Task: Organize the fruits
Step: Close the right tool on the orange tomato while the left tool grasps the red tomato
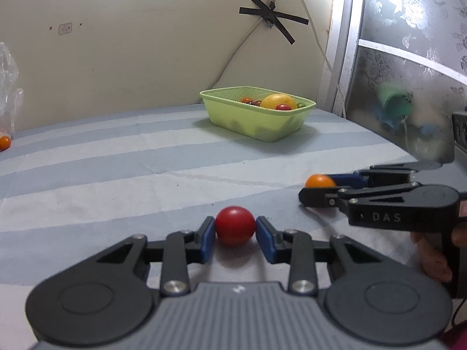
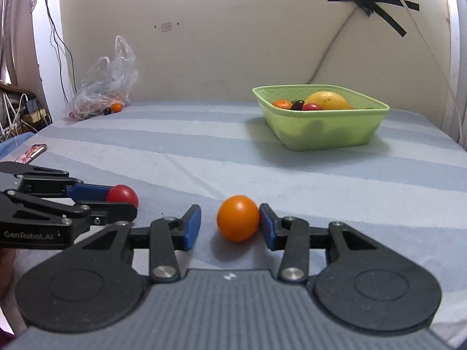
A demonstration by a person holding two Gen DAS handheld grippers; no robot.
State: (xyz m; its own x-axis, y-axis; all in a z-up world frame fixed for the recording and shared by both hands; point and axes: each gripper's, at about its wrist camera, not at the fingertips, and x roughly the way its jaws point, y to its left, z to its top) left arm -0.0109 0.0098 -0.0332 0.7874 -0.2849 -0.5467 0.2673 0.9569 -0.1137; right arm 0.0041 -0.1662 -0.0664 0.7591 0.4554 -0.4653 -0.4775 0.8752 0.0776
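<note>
A red cherry tomato (image 1: pixel 235 225) sits on the striped blue-grey sheet (image 1: pixel 116 157), clasped between the blue pads (image 1: pixel 207 240) of the left gripper (image 1: pixel 235 229), which touch it on both sides. Just beside it, an orange cherry tomato (image 2: pixel 238 218) rests on the same sheet between the fingers of the right gripper (image 2: pixel 230 224); the right-hand pad (image 2: pixel 267 227) touches it while the left-hand pad (image 2: pixel 192 227) stands apart, so this gripper is released rather than gripping. Both grippers lie low over the sheet, side by side.

Further back, near the wall, stands a light green plastic basket (image 2: pixel 321 134) holding a large yellow citrus fruit (image 2: pixel 328 100), a small orange fruit (image 2: pixel 281 104), a red tomato (image 2: pixel 310 106) and a dark one (image 2: pixel 297 105). Well apart at the far left corner lies a crumpled clear plastic bag (image 2: pixel 108 87) with another small orange tomato (image 2: pixel 116 106) beside it. Black tape (image 2: pixel 376 4) crosses a cable on the wall above the basket.
</note>
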